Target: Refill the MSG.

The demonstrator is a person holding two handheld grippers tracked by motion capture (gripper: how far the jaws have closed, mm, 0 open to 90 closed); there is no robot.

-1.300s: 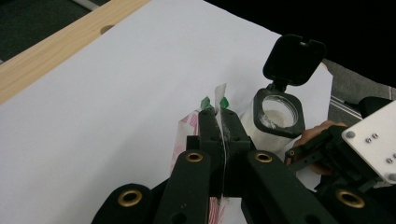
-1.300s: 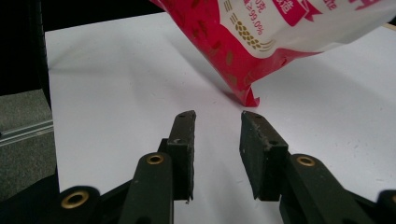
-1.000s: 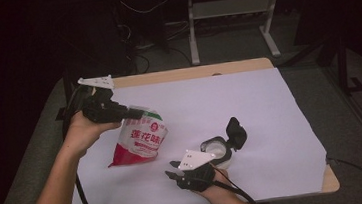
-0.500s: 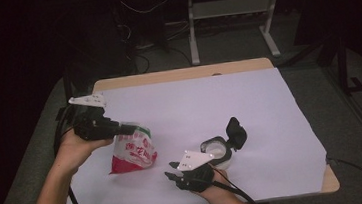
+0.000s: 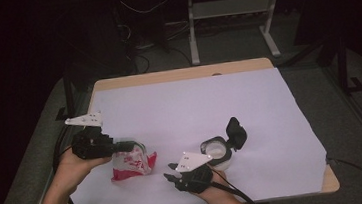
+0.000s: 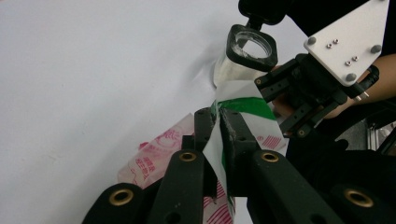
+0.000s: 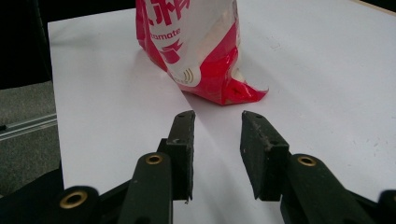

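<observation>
Two grippers sit over my white sheet [image 5: 194, 105]: from the high view, the left gripper [image 5: 123, 146] meets the red-and-white bag [image 5: 134, 164], with the jar [image 5: 217, 151] beyond the right gripper [image 5: 171, 177]. Left gripper view: jaws clamp the bag's top edge. Right gripper view: jaws parted, empty, facing the bag.

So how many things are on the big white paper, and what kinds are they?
Red and white bags: 1
Clear jars with a flip-up black lid: 1
Grippers held by the person: 2, left gripper and right gripper
Total: 4
</observation>
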